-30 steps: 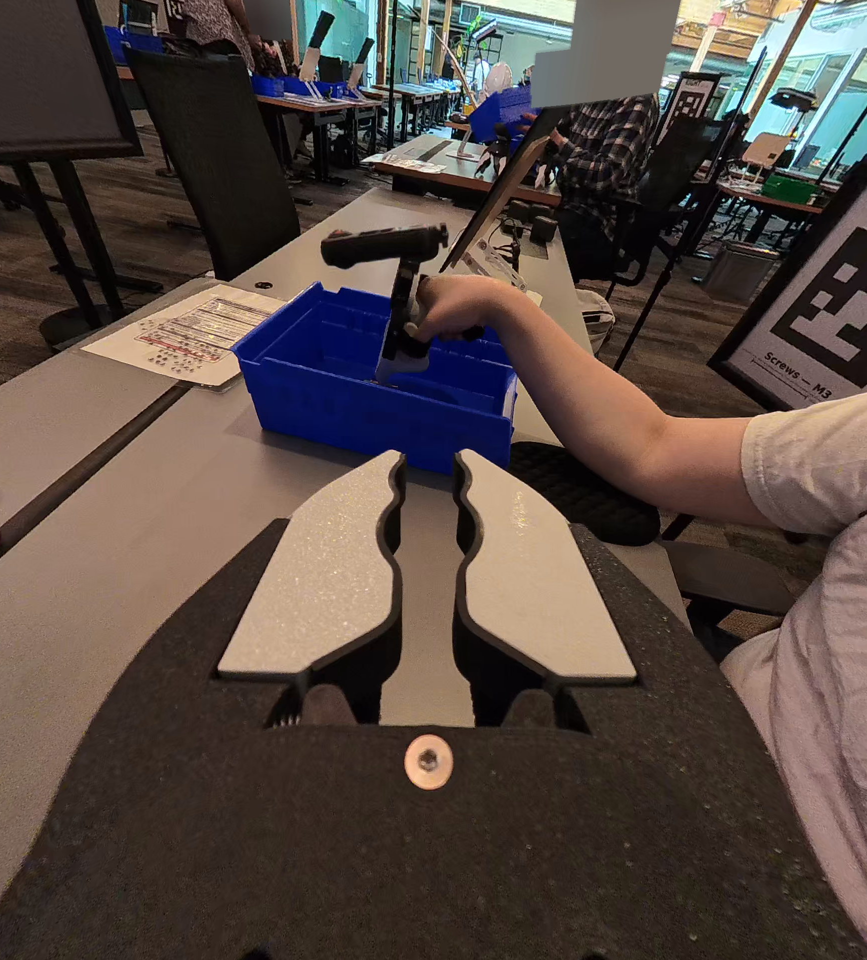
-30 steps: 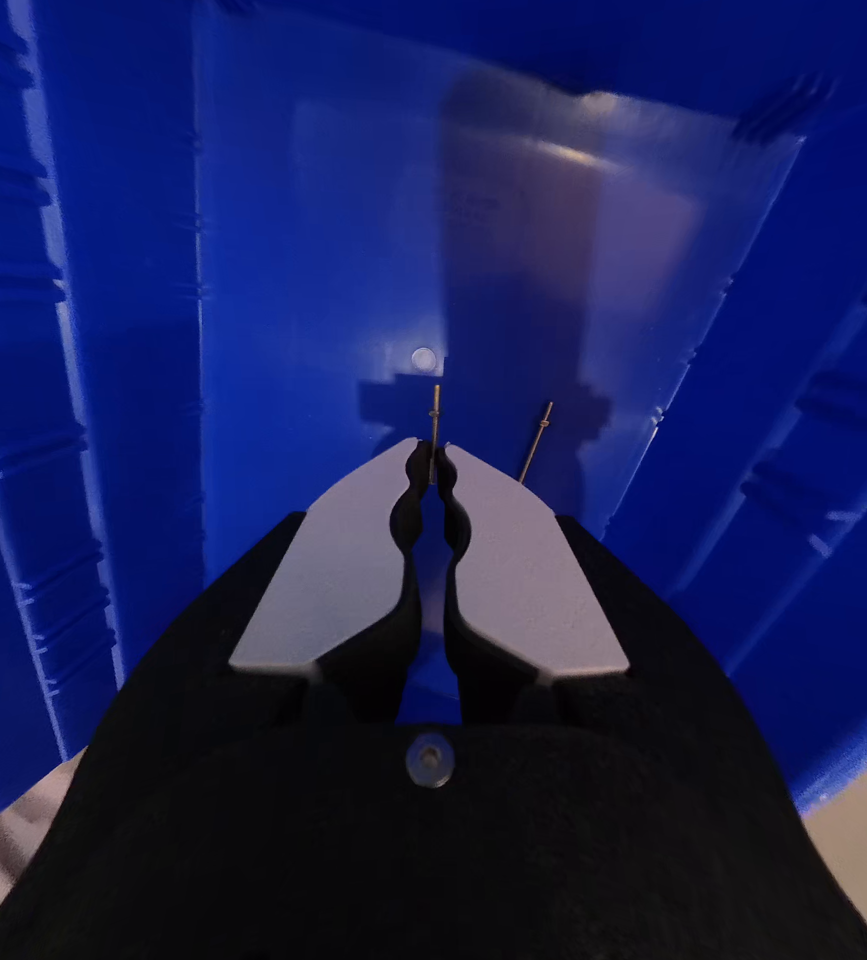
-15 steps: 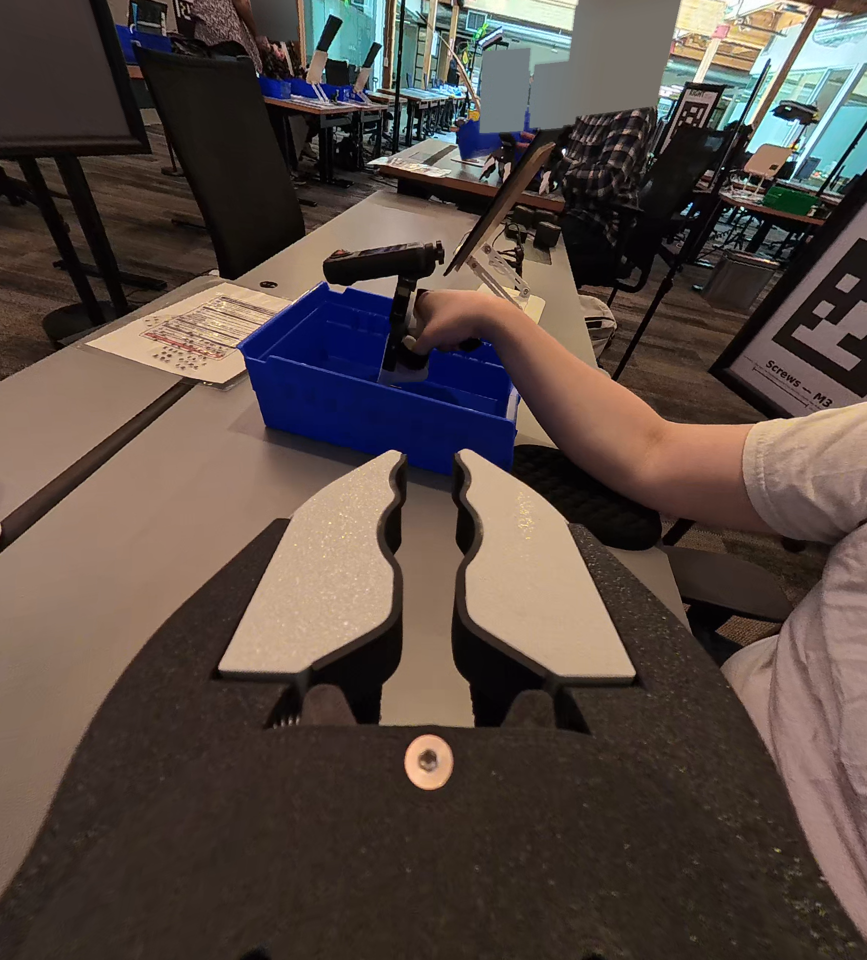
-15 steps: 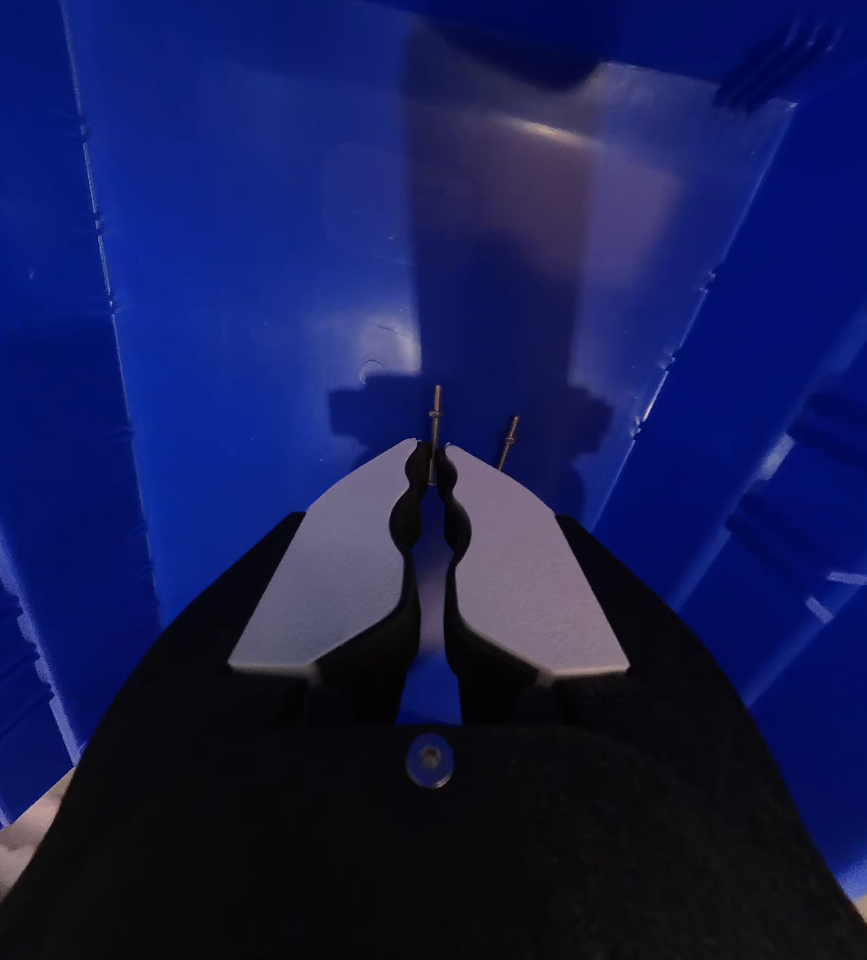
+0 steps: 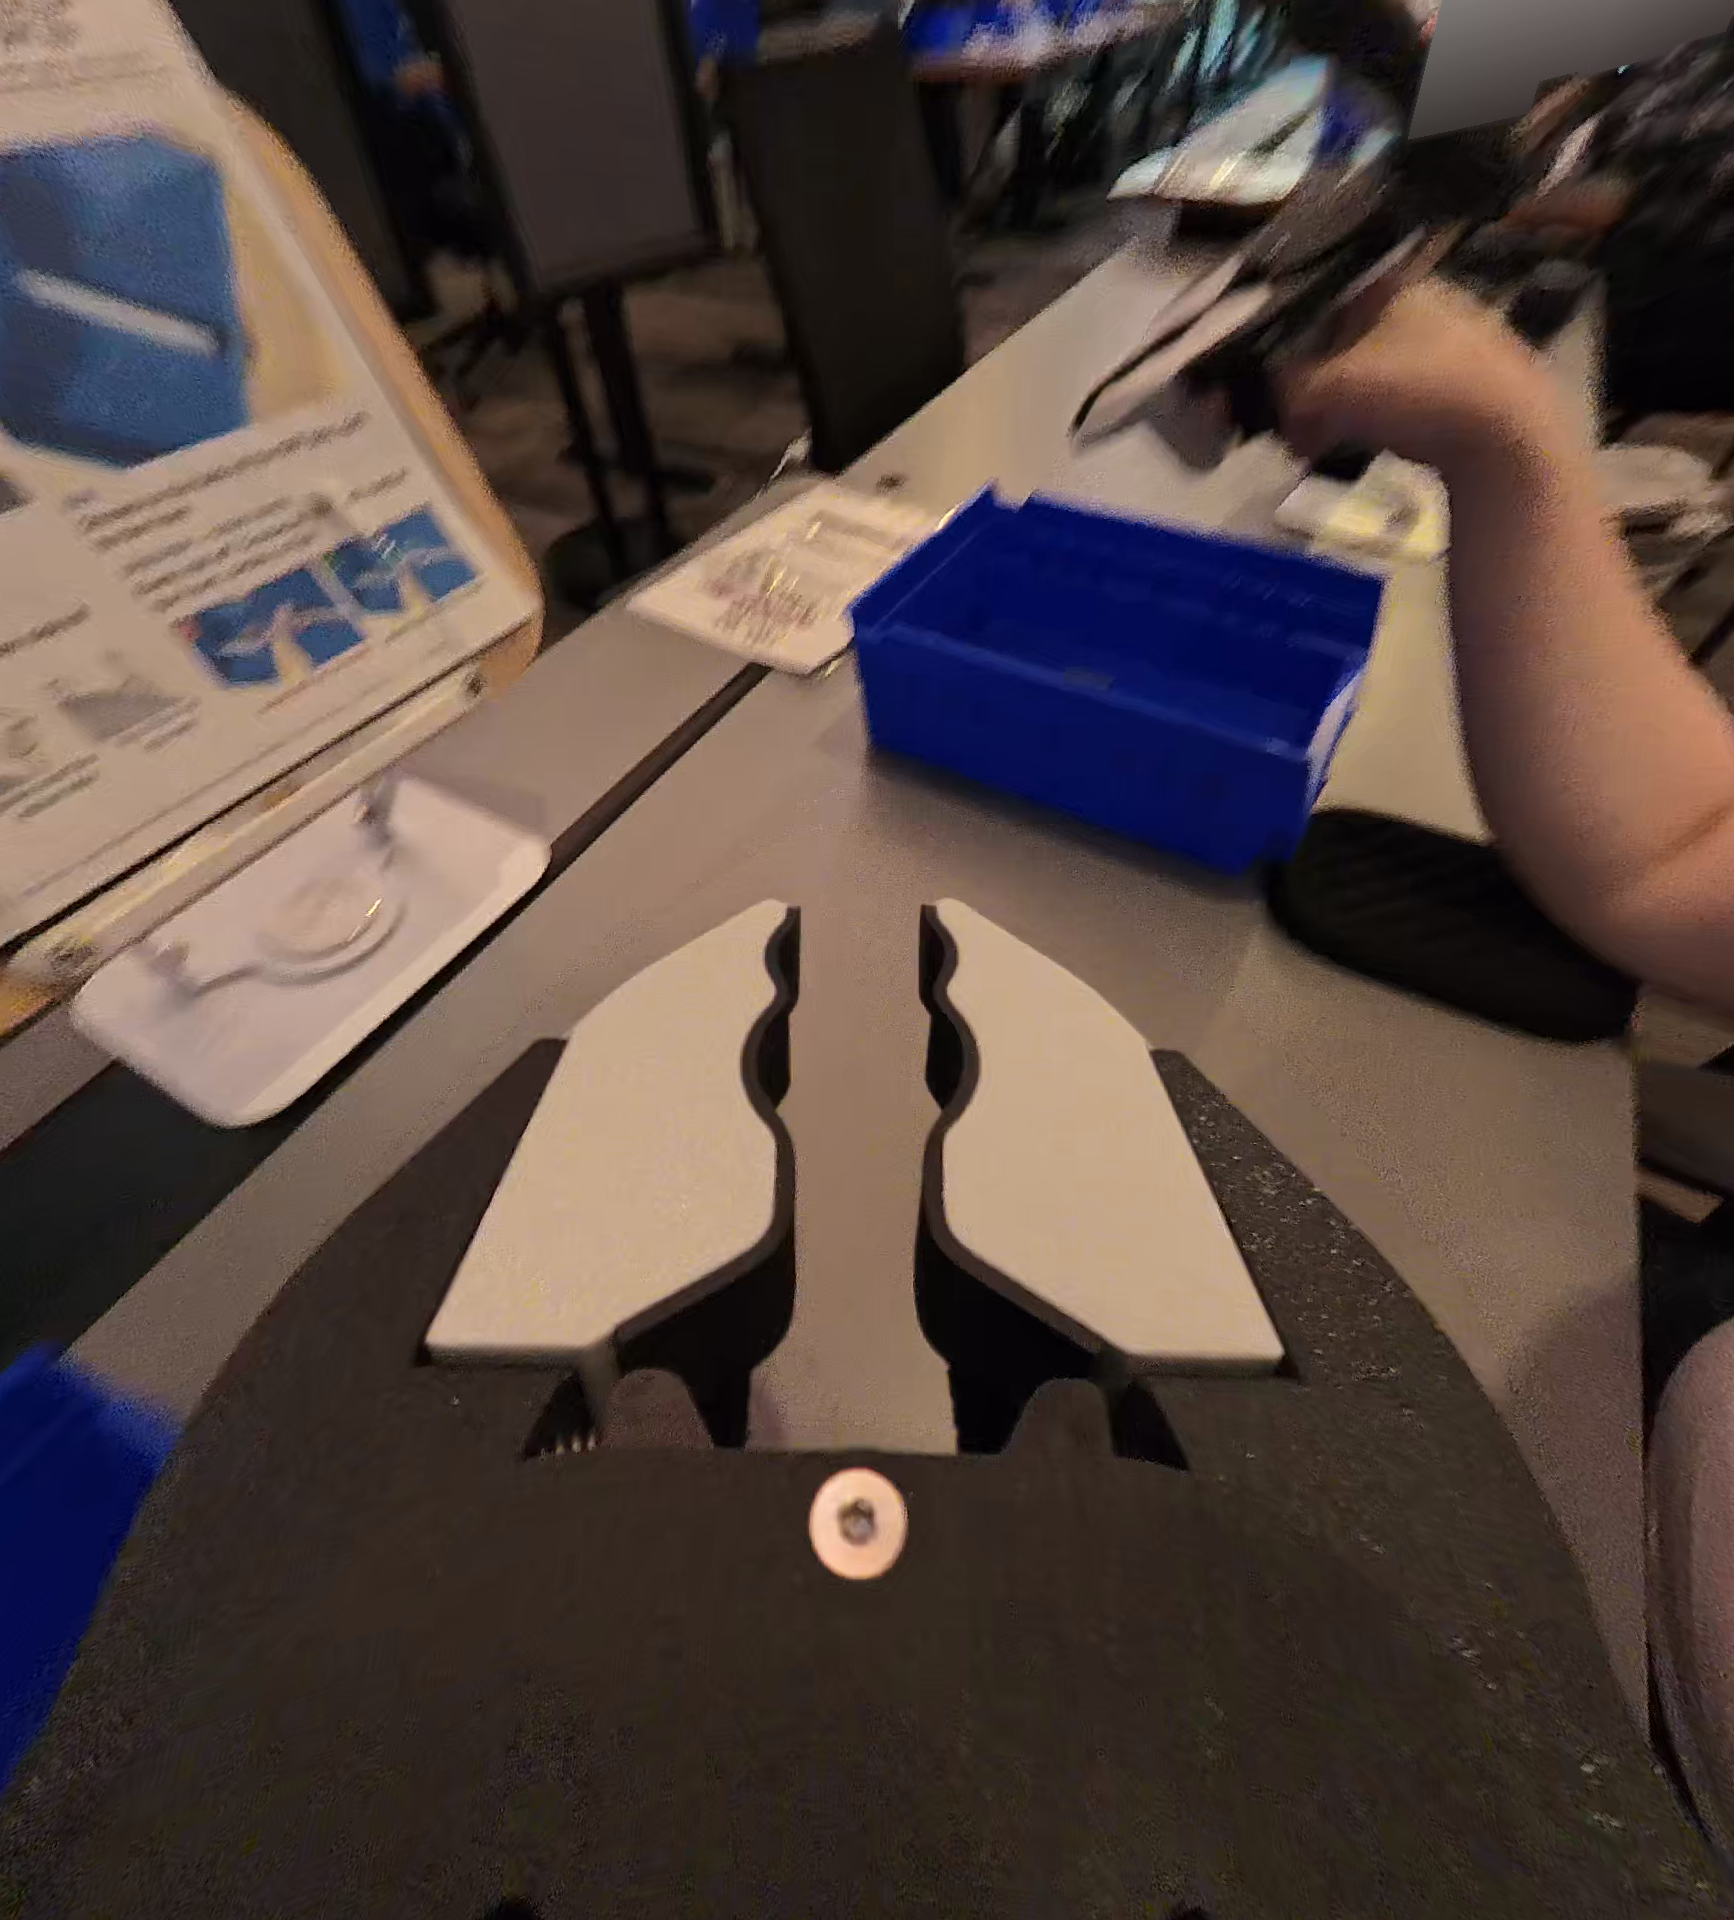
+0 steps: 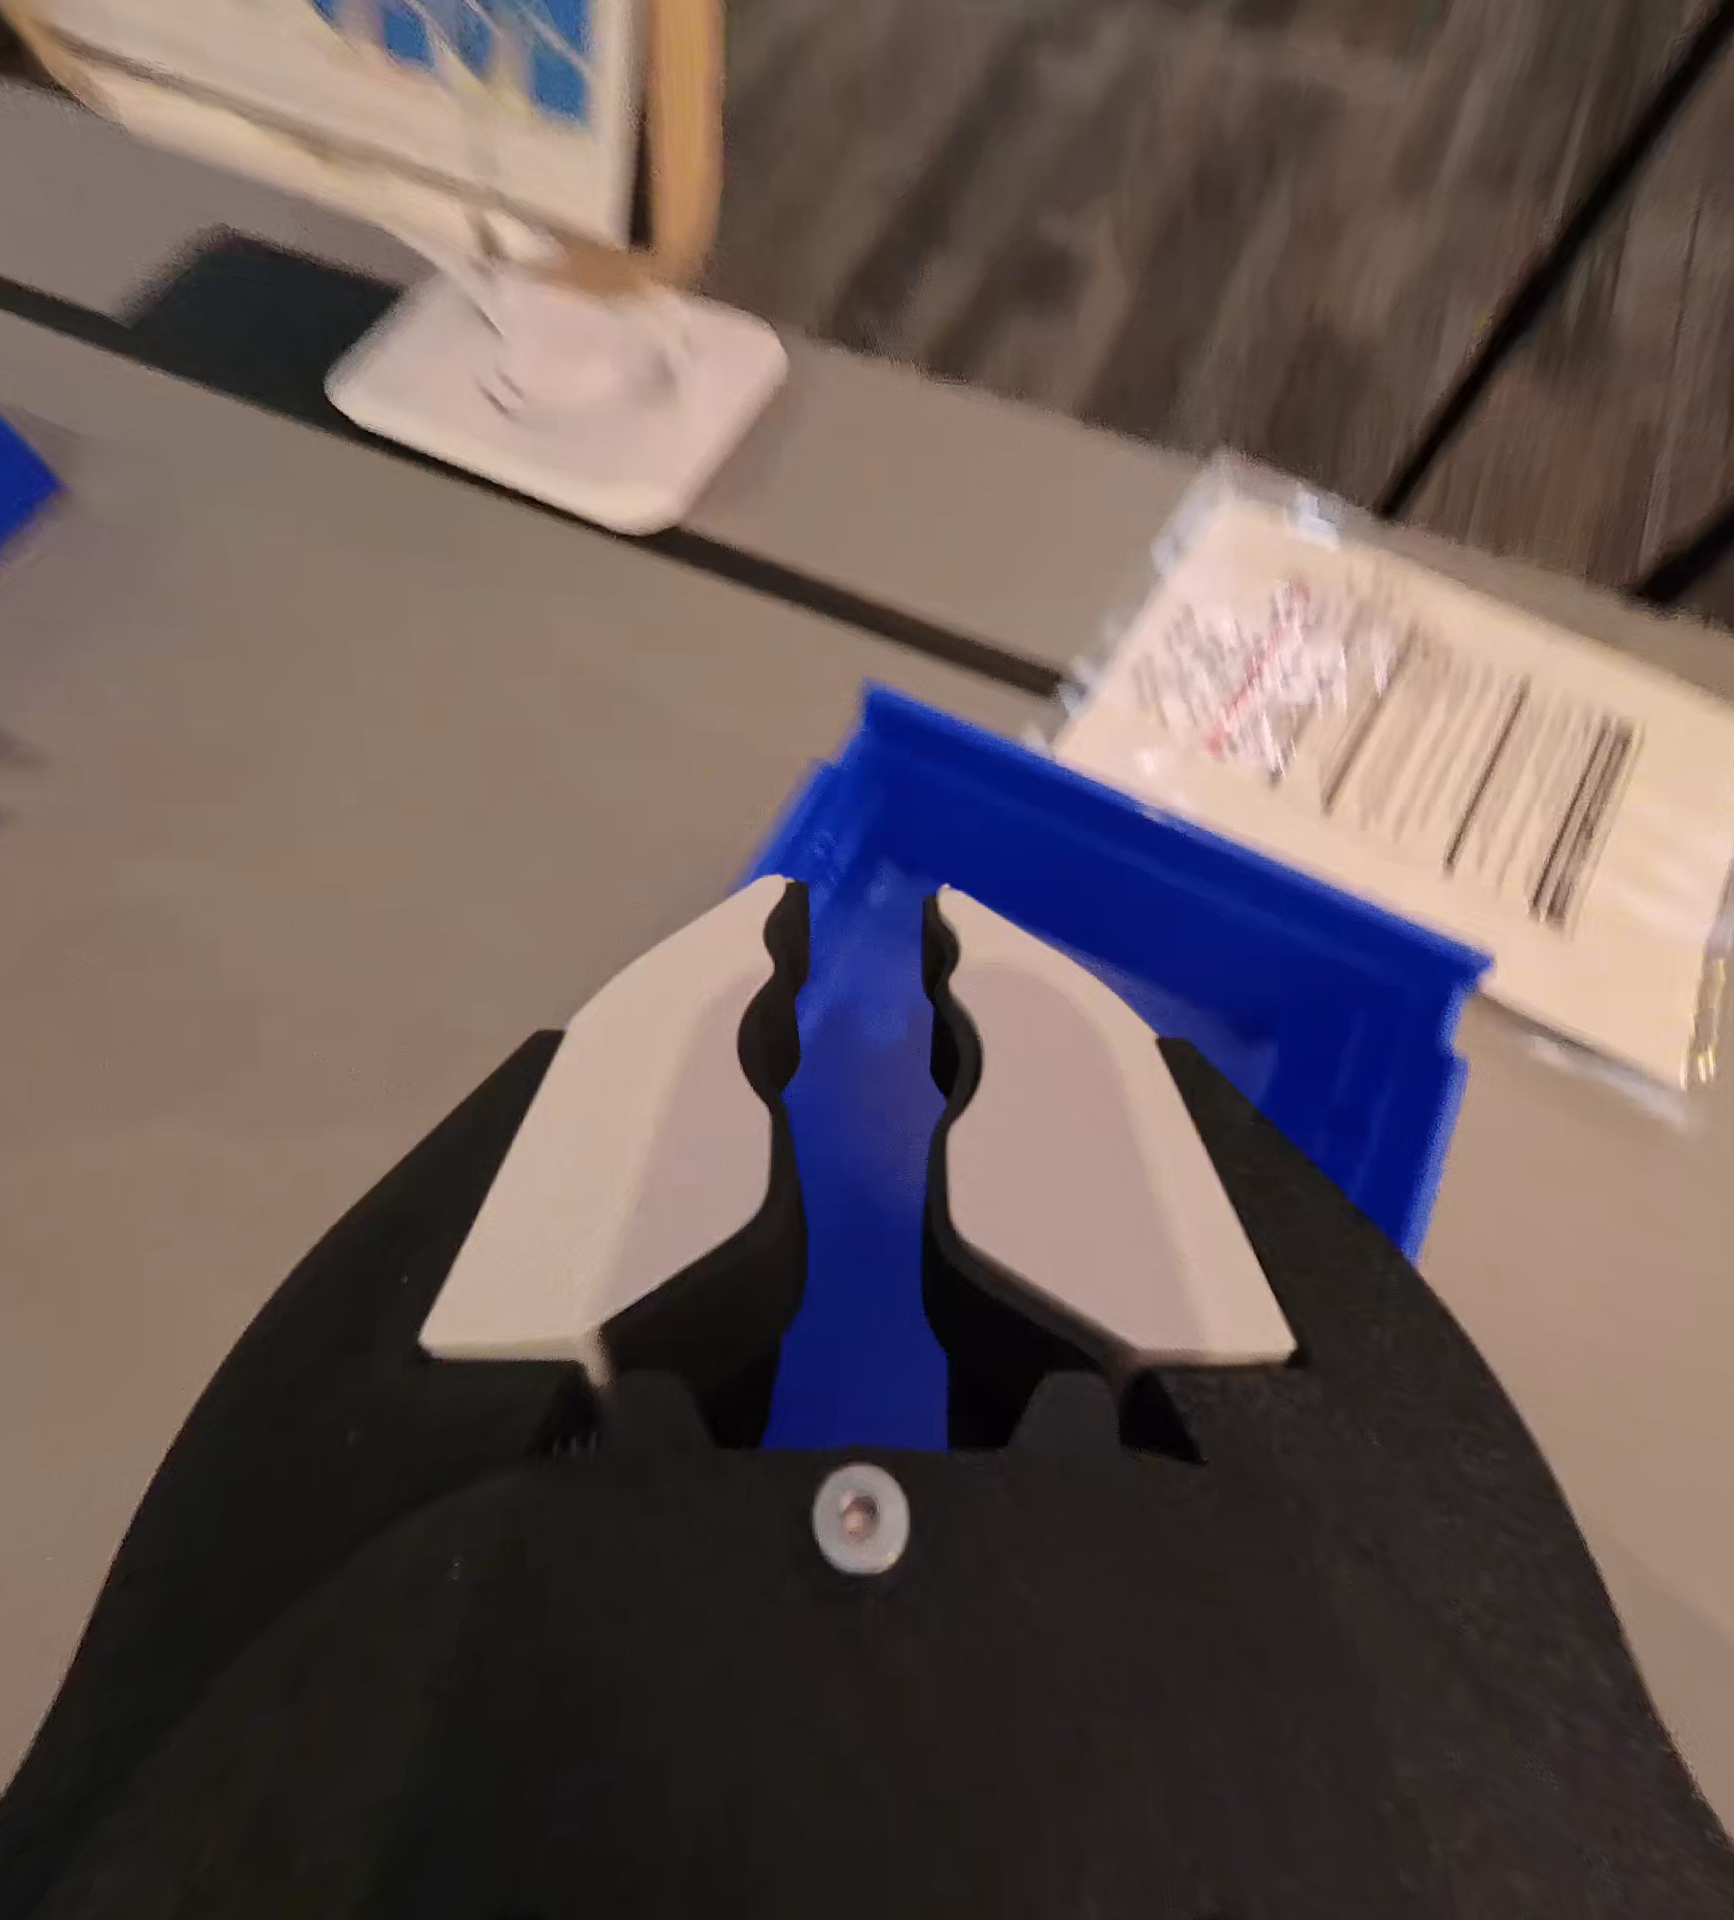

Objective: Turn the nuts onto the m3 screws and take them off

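My left gripper (image 5: 858, 914) is open and empty, low over the grey table (image 5: 697, 831). The blue bin (image 5: 1112, 665) stands ahead of it to the right. My right gripper (image 6: 863, 894) is open above the near corner of the same blue bin (image 6: 1154, 883), with only the blue bin floor showing between its pads. It also shows blurred in the left wrist view (image 5: 1206, 353), raised above the bin in a person's hand. No screw or nut shows in either view.
A clear bag of screws (image 6: 1414, 862) lies beyond the bin, also in the left wrist view (image 5: 790, 582). A sign on a white base (image 5: 323, 935) stands at the left. A second blue bin (image 5: 1, 1558) is at the near left. A black pad (image 5: 1445, 925) lies under the person's arm. The tips of one gripper are about 40 centimetres away from the tips of the other.
My right gripper was shut on a thin screw with a nut inside the bin; it has opened and risen out, with no screw between the pads. My left gripper opened wider and swung left.
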The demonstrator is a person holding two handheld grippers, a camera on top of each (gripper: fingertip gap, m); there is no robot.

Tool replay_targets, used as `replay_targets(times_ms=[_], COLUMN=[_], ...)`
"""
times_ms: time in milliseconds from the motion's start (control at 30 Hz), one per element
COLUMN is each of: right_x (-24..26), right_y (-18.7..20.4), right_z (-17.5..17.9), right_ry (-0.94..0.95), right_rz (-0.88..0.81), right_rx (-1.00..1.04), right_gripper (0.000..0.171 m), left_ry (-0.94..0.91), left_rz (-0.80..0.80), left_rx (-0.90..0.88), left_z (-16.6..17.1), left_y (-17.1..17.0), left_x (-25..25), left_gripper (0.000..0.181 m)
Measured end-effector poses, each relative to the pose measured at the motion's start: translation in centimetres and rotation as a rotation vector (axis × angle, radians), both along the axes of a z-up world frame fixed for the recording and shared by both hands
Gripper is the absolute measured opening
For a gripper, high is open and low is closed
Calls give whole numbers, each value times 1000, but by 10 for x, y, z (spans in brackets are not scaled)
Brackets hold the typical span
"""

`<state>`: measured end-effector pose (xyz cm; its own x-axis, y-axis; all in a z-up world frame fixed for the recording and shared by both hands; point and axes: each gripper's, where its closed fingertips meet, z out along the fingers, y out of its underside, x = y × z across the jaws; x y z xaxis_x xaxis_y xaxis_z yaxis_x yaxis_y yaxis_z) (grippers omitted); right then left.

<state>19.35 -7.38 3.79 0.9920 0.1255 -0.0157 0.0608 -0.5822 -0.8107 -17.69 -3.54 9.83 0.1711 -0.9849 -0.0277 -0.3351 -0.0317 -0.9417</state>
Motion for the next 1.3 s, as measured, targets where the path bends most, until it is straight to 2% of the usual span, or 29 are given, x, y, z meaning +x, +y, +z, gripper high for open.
replay_targets(times_ms=[67, 167, 300, 367, 500, 767, 967, 1300], right_x=[-23, -41, -36, -32, -33, -43, -48, -59], right_y=[0, 1, 8, 11, 15, 22, 30, 40], right_z=[21, 30, 18, 7, -7, -19, -17, -31], right_ry=[3, -20, -71, -77, -112, -149, -189, -258], right_rz=[74, 135, 116, 107, 115, 163, 181, 211], right_rx=[87, 125, 87, 45, -7, -30, 3, -33], right_gripper=[20, 18, 18, 18, 18, 18, 17, 17], left_ry=[123, 315, 524, 591, 622, 623, 502, 500], left_rz=[115, 320, 575, 641, 693, 844, 853, 850], left_rx=[6, -23, -104, -200, -274, -228, -204, -268], left_z=[-9, -32, -65, -84, -101, -98, -101, -140], left_y=[16, 44, 79, 88, 101, 121, 153, 188], left_x=[-32, -86, -152, -176, -200, -234, -219, -209], left_gripper=[21, 21, 14, 7, 8, 10, 11, 12])
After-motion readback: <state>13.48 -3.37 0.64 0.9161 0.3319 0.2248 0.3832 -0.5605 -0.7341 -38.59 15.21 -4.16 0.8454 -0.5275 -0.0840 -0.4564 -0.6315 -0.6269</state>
